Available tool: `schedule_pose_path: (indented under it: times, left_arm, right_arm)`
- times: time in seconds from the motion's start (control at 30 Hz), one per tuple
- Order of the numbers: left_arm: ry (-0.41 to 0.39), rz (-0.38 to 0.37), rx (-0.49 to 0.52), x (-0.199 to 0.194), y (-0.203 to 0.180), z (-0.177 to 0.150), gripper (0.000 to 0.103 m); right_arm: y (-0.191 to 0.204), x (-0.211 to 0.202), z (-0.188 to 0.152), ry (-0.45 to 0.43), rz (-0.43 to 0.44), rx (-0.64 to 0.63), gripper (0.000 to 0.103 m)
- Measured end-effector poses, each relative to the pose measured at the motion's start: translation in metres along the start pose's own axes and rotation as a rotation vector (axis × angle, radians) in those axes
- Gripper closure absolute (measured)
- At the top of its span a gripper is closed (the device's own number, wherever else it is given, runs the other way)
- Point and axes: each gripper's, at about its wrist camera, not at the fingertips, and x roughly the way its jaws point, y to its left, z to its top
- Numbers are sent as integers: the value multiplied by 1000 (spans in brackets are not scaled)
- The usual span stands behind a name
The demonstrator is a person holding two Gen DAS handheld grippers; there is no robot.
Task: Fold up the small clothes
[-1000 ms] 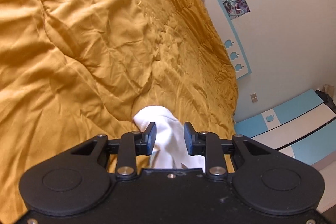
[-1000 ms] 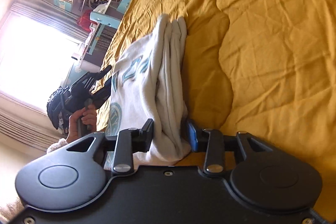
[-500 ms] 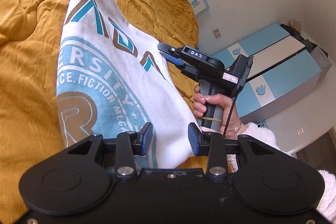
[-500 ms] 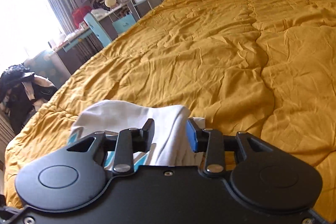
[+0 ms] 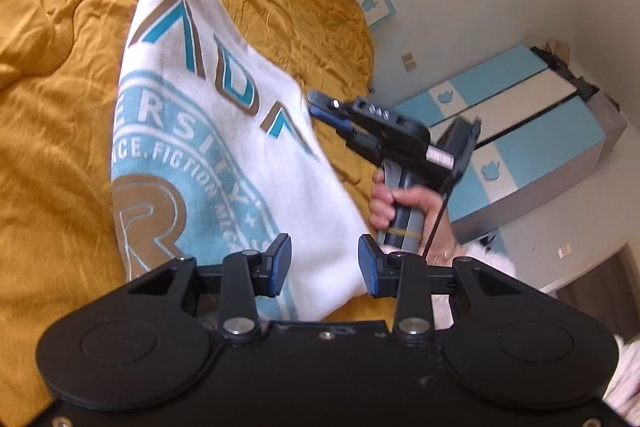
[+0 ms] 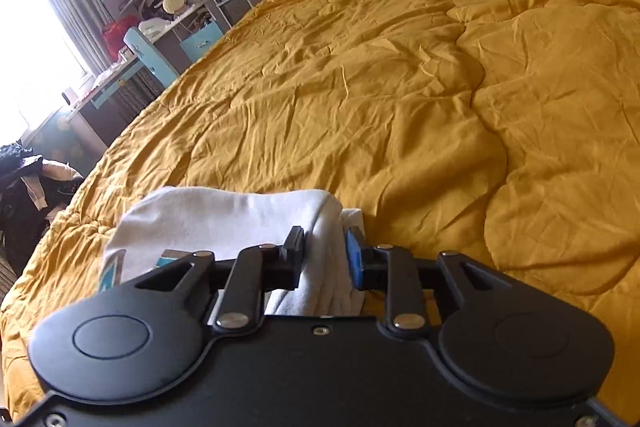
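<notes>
A white sweatshirt [image 5: 224, 147] with teal and brown lettering hangs stretched above the mustard bedspread [image 5: 52, 131]. My left gripper [image 5: 324, 267] has its jaws apart with the garment's lower edge lying between them, not pinched. My right gripper [image 6: 325, 259] is shut on a bunched white fold of the same sweatshirt [image 6: 224, 219]. In the left wrist view the right gripper [image 5: 320, 105] shows from the side, held in a hand, its tips at the cloth's right edge.
The bedspread [image 6: 400, 87] fills most of the right wrist view. A cluttered desk and shelves [image 6: 152, 15] stand by a bright window at the far left. A blue and white wardrobe [image 5: 520, 131] stands beyond the bed's right edge.
Both grippers swung to new headings. The left jaws have opened wider around the cloth. The right gripper has closed tighter on its fold. The sweatshirt is now spread out in the air.
</notes>
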Motion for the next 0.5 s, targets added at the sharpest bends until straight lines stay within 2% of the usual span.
schedule_pose_path:
  times: [0.07, 0.17, 0.23, 0.3, 0.33, 0.43, 0.5]
  left_arm:
    - [-104, 1, -16, -19, 1, 24, 62]
    - [-247, 94, -69, -32, 18, 73, 60]
    - [-323, 171, -143, -35, 40, 103, 60]
    - [-336, 217, -193, -30, 60, 126, 61]
    - [-319, 211, -229, -24, 72, 137, 61]
    - [-310, 199, -323, -9, 97, 152, 60]
    - [-290, 229, -346, 2, 107, 157, 60]
  right_arm:
    - [10, -31, 0, -40, 75, -30, 77]
    - [27, -77, -15, -26, 211, -75, 73]
    - [40, -102, -36, 18, 290, -127, 63]
    - [48, -115, -60, 61, 297, -173, 63]
    - [49, -119, -70, 75, 292, -182, 63]
    - [36, -119, -91, 120, 280, -137, 63]
    - [26, -115, -100, 139, 270, -85, 64]
